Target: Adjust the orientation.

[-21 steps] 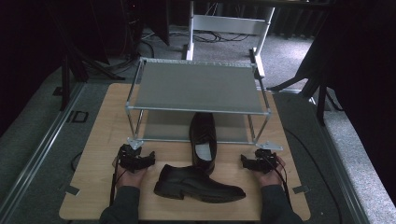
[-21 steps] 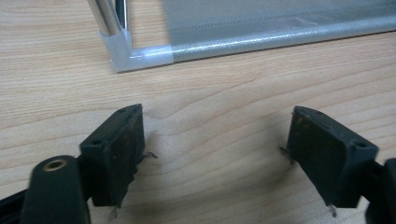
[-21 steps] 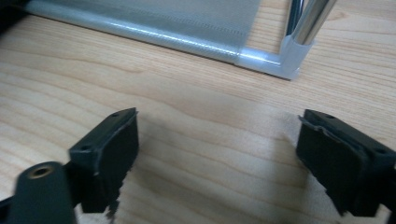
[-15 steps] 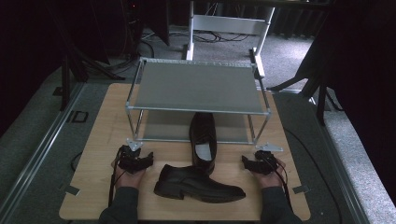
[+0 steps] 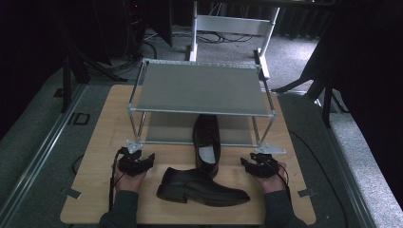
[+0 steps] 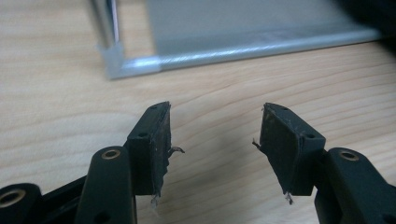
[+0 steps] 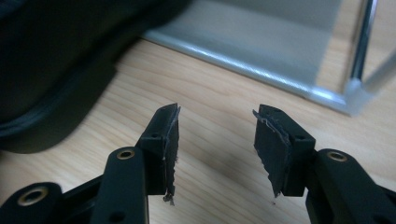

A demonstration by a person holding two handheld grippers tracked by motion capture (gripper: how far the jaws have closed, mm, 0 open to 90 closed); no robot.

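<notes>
Two forearms entering from the bottom edge in the high view, left gripper (image 5: 136,163) in the left hand (image 5: 128,180), jaws parted with nothing between, right gripper (image 5: 259,165) in the right hand (image 5: 272,182), jaws likewise apart and unloaded, both held low and level, well apart.

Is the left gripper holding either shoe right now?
No: in the left gripper view the left gripper has its jaws apart with only the bare wooden table between them.

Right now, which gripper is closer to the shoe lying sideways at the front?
Left, narrowly. The left gripper sits just off the shoe's heel end, a bit farther up the table. The right gripper hovers above and beyond its toe, with a slightly wider gap. Neither touches it.
</notes>
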